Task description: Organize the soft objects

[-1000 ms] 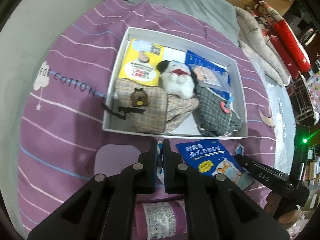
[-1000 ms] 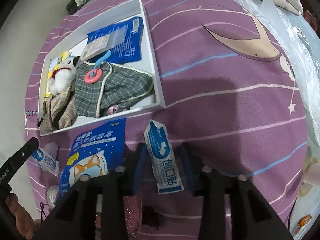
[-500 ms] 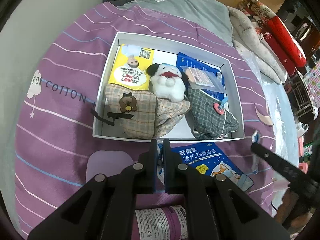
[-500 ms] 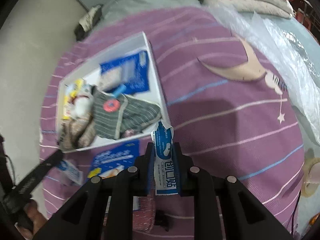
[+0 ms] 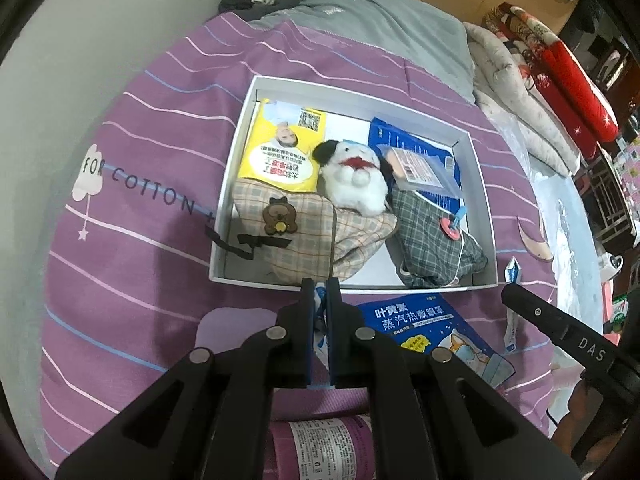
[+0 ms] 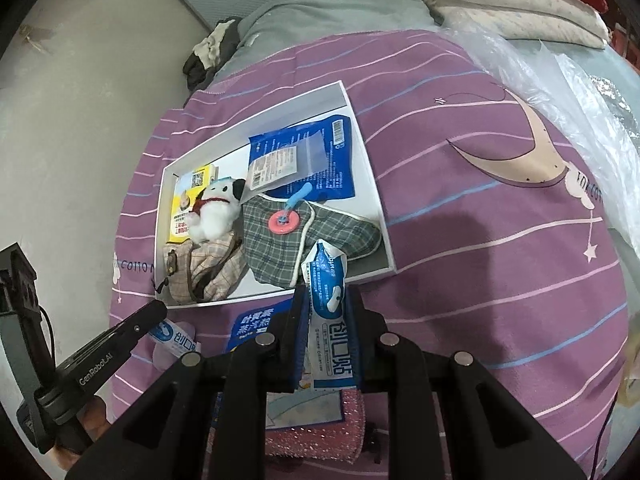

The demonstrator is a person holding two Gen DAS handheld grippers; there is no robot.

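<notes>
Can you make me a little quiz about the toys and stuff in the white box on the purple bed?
1. True or false: the fluffy white plush dog lies inside the shallow white cardboard box.
2. What does the right hand-held gripper hold? A) pink ring B) blue-and-white plaster packet C) yellow leaflet
3. Fill in: the brown bear badge sits on the ____ checked cloth bag.

Key: 1 true. 2 B. 3 beige.

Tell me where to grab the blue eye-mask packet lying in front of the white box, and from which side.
Grip the blue eye-mask packet by its free edge nearest the white box, coming from above: it lies flat on the purple bedcover, so only a thin edge fits between fingers.
</notes>
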